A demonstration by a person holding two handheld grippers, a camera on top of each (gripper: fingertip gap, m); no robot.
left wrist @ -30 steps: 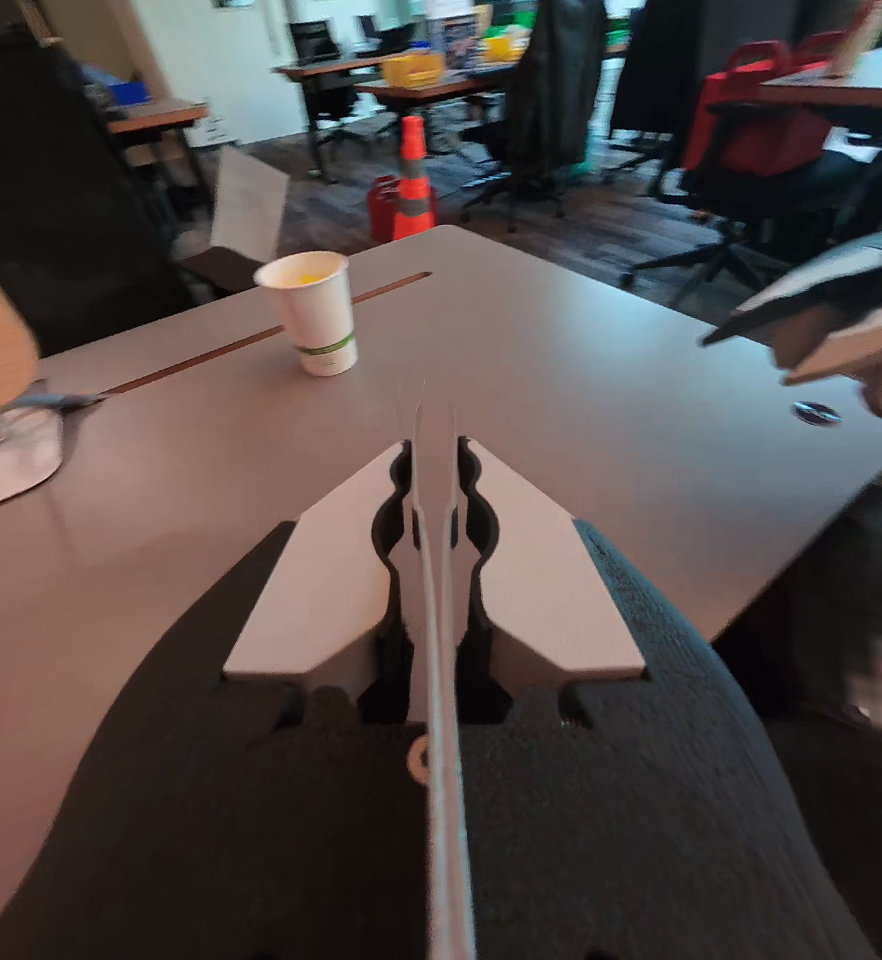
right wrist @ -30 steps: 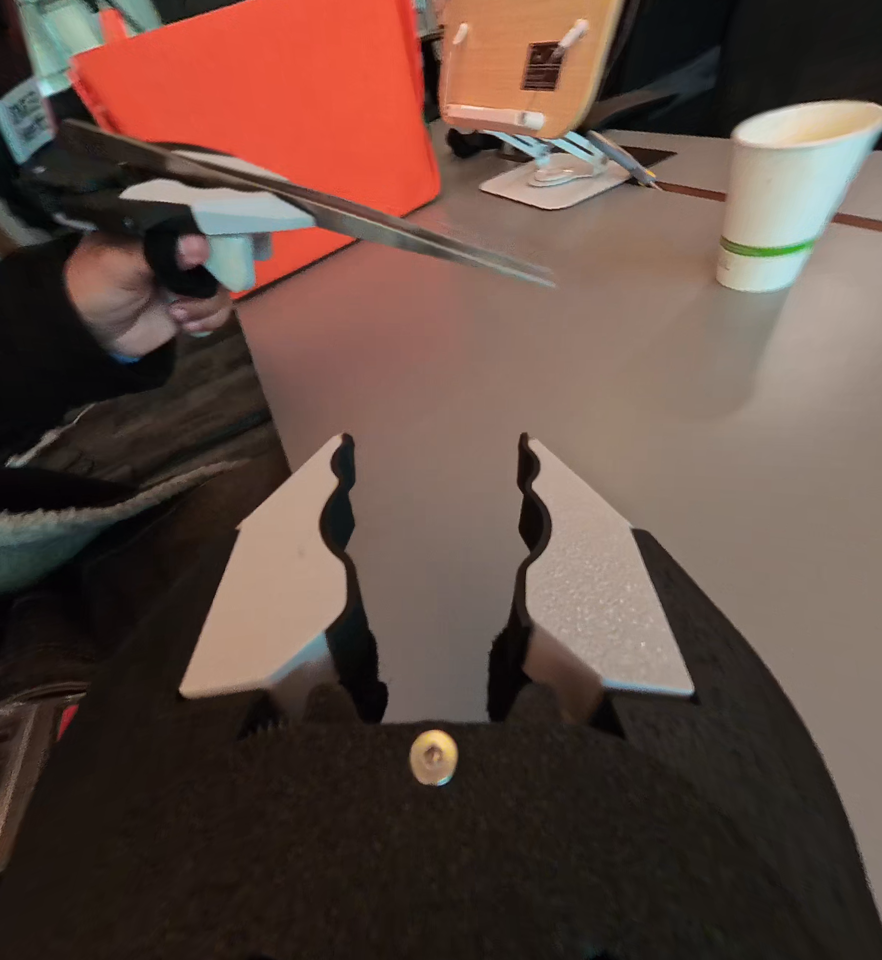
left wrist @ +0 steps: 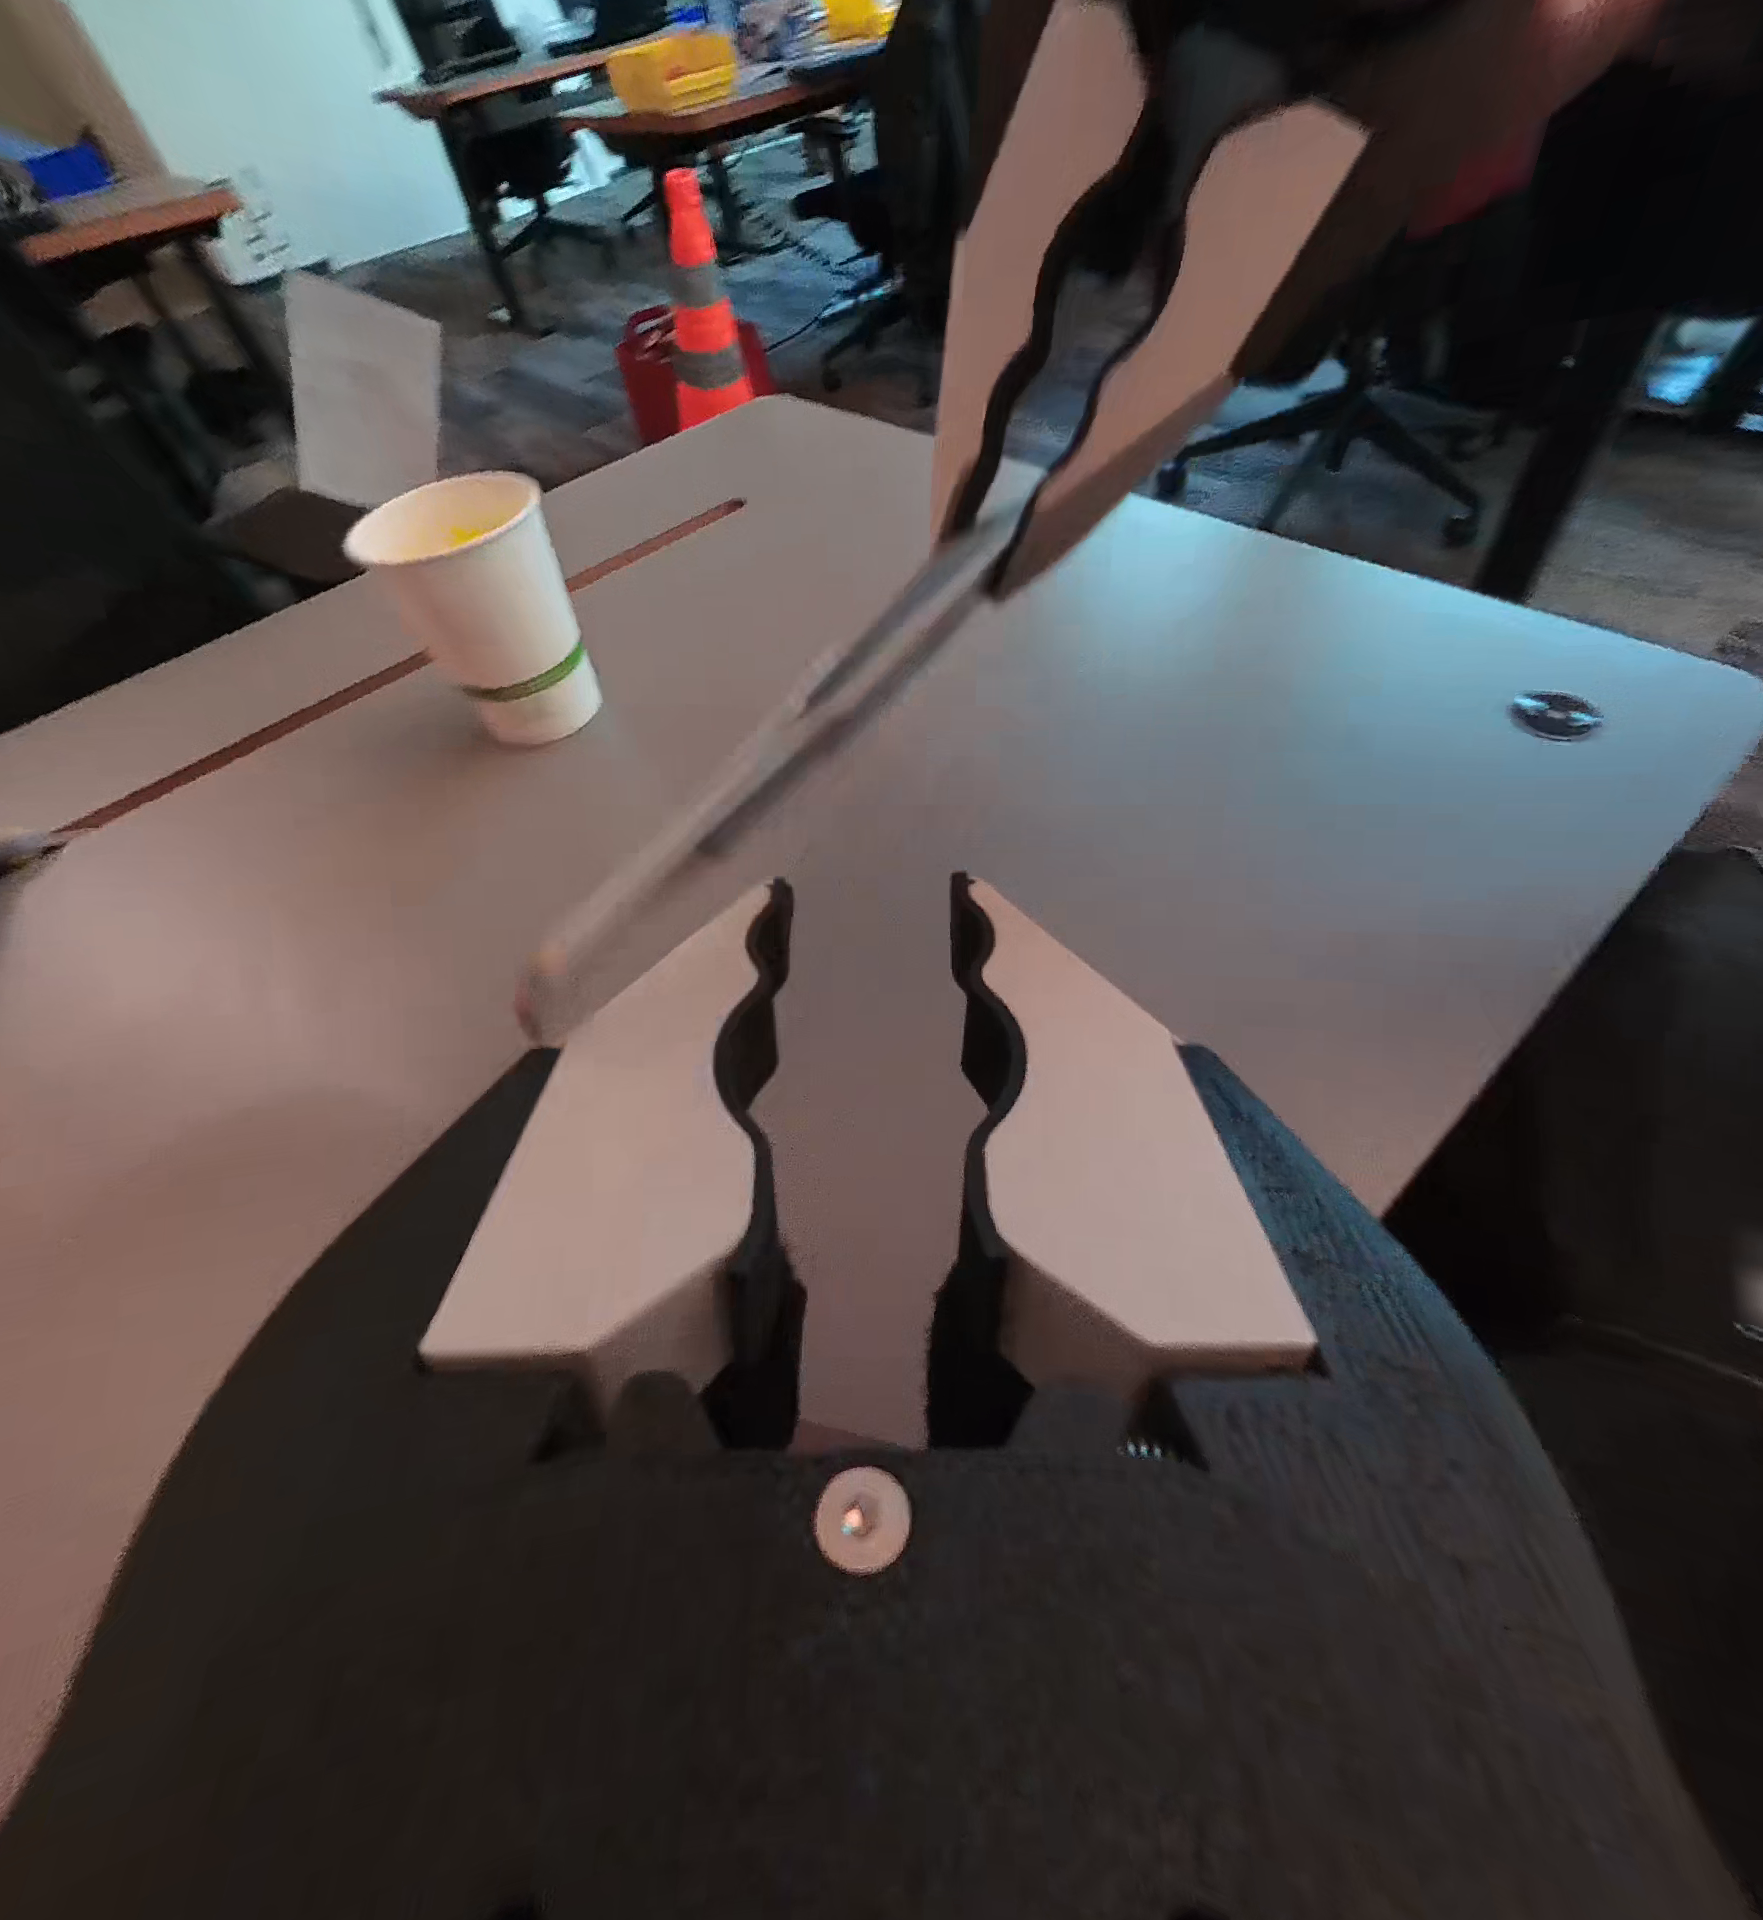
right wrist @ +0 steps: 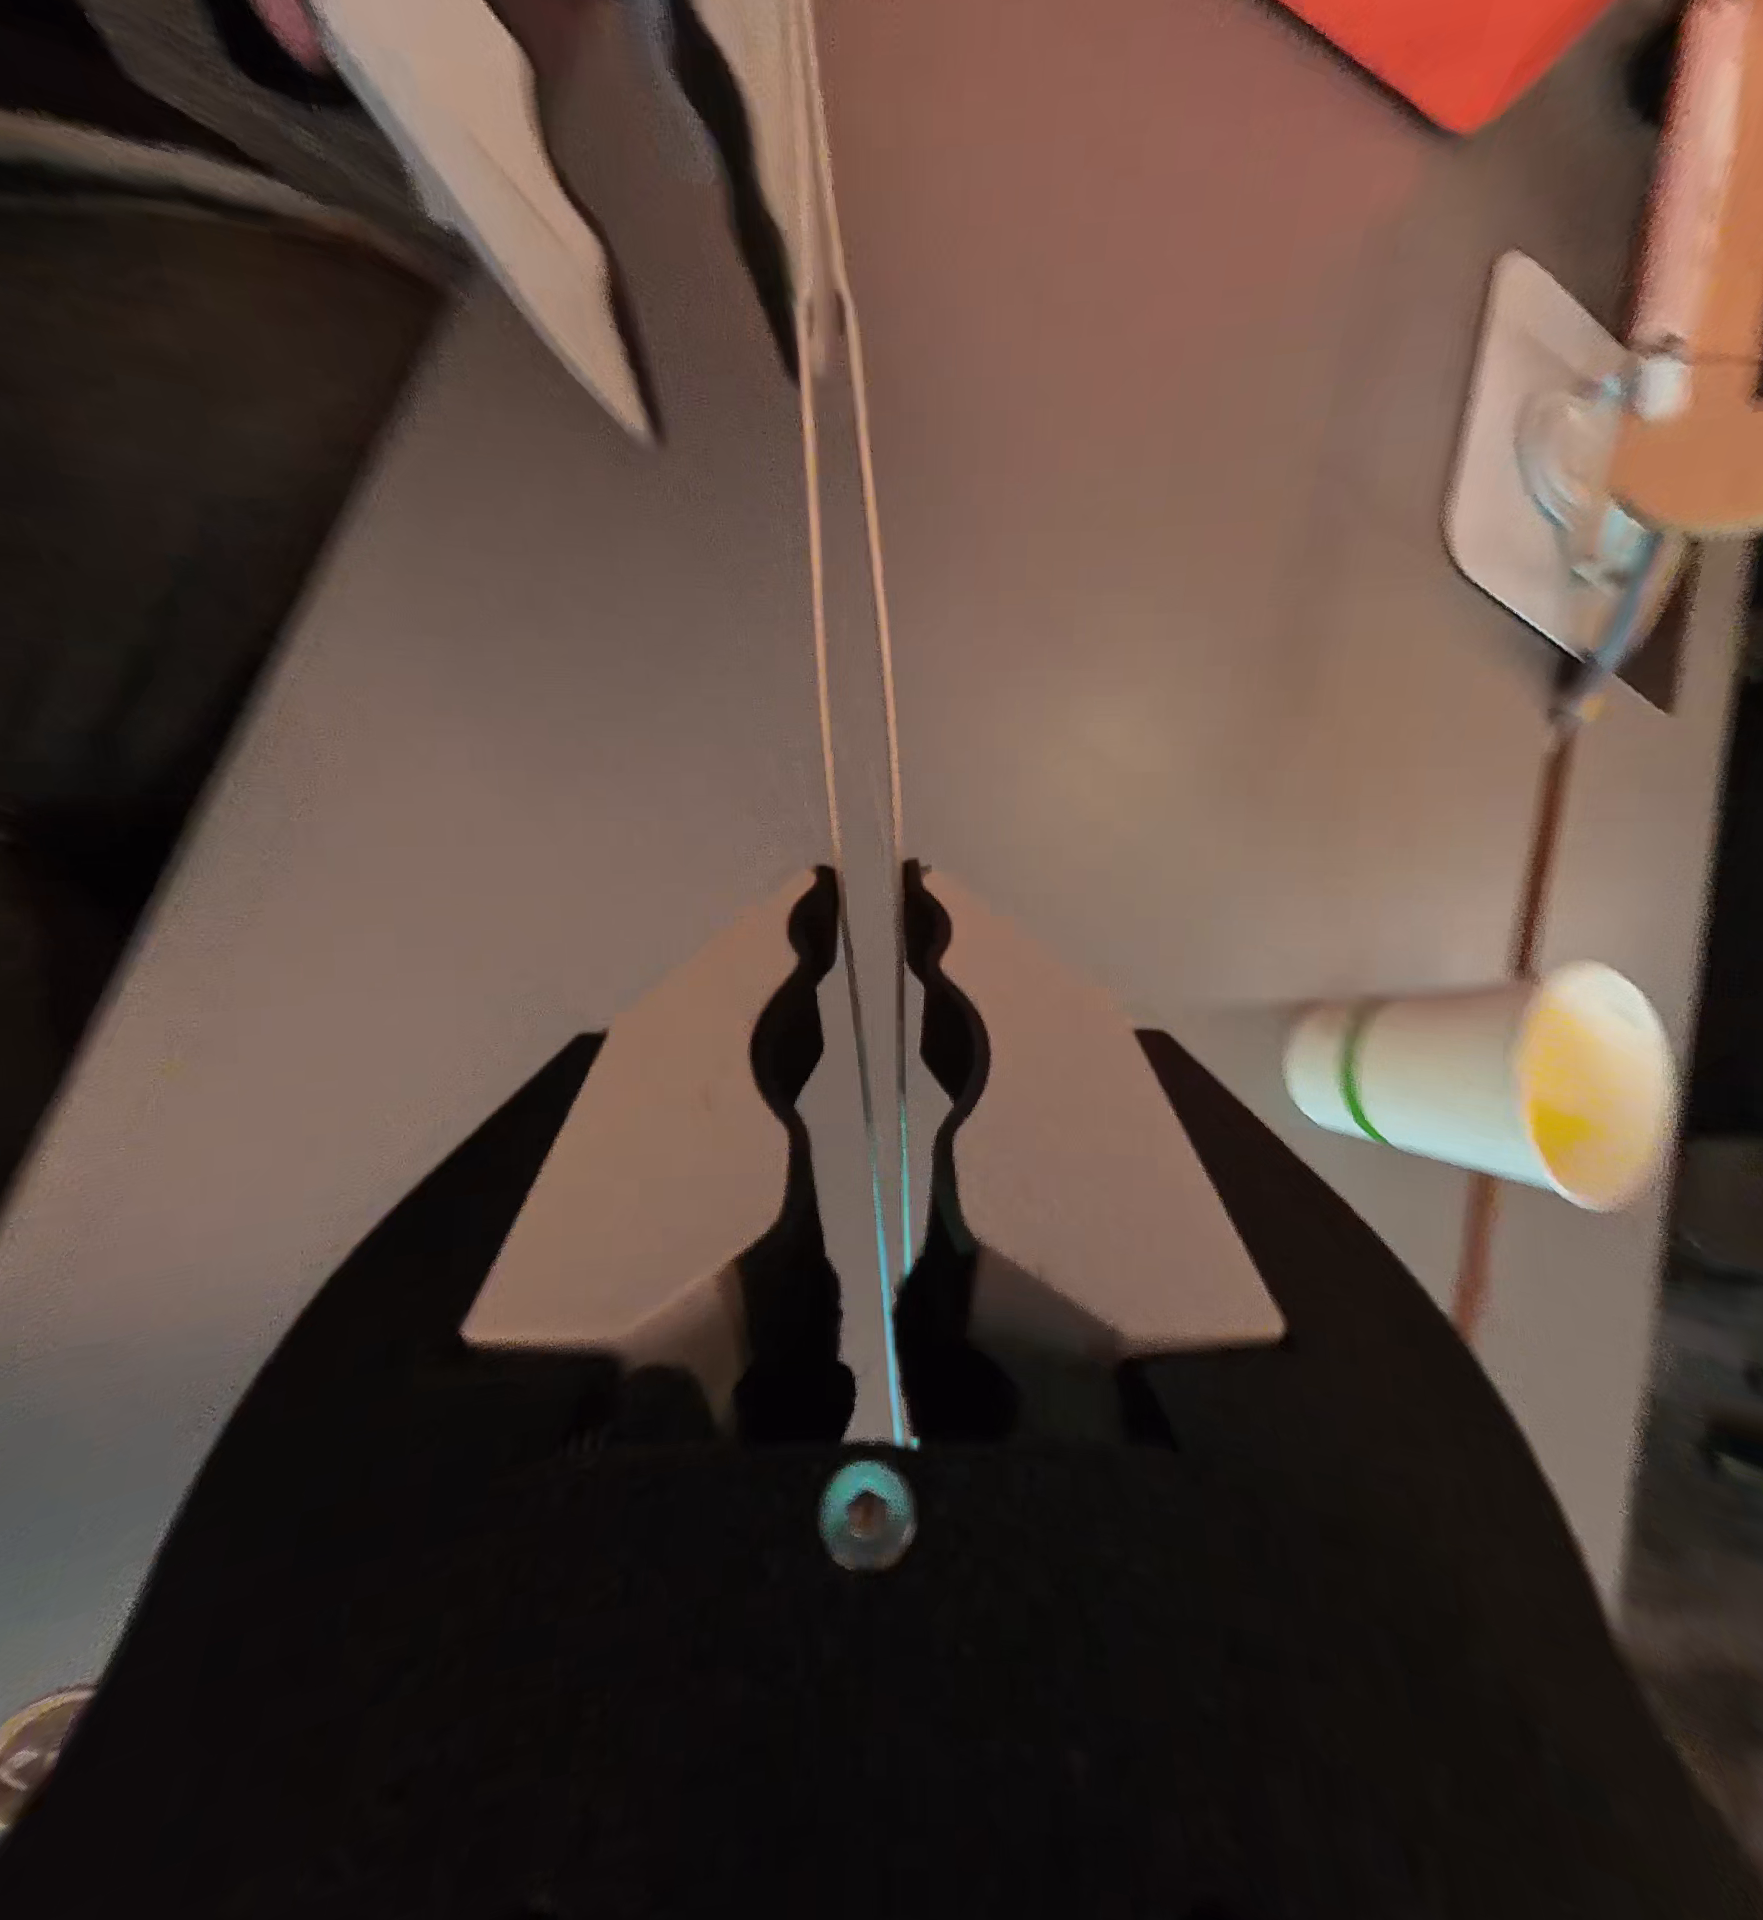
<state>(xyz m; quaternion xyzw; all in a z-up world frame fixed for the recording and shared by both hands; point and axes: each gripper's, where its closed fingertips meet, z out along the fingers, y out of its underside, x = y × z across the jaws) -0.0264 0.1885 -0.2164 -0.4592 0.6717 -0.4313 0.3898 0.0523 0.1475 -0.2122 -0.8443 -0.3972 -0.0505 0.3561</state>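
My right gripper (right wrist: 866, 868) is shut on long metal tweezers (right wrist: 851, 623), which run forward from between its fingers. In the left wrist view the right gripper (left wrist: 991, 551) reaches down from the top with the tweezers (left wrist: 752, 779) slanting toward my left gripper (left wrist: 866, 883). The left gripper is open and empty above the grey table (left wrist: 1272, 831). The tweezers' free end lies just outside its left finger (left wrist: 628, 1143). A white paper cup (left wrist: 482, 613) with a green band and something yellow inside stands at the far left. It also shows in the right wrist view (right wrist: 1459, 1081).
A silver stand with a wooden board (right wrist: 1542, 447) sits at the table's far side, by an orange box (right wrist: 1459, 52). A round metal disc (left wrist: 1554, 715) is set in the table near its right edge. An orange traffic cone (left wrist: 695, 301), desks and office chairs stand beyond the table. The grippers' ends are close to 10 centimetres from one another.
The tweezers have passed from my left gripper to my right one. The left gripper has opened and the right has shut on them. The right gripper has swung in over the table.
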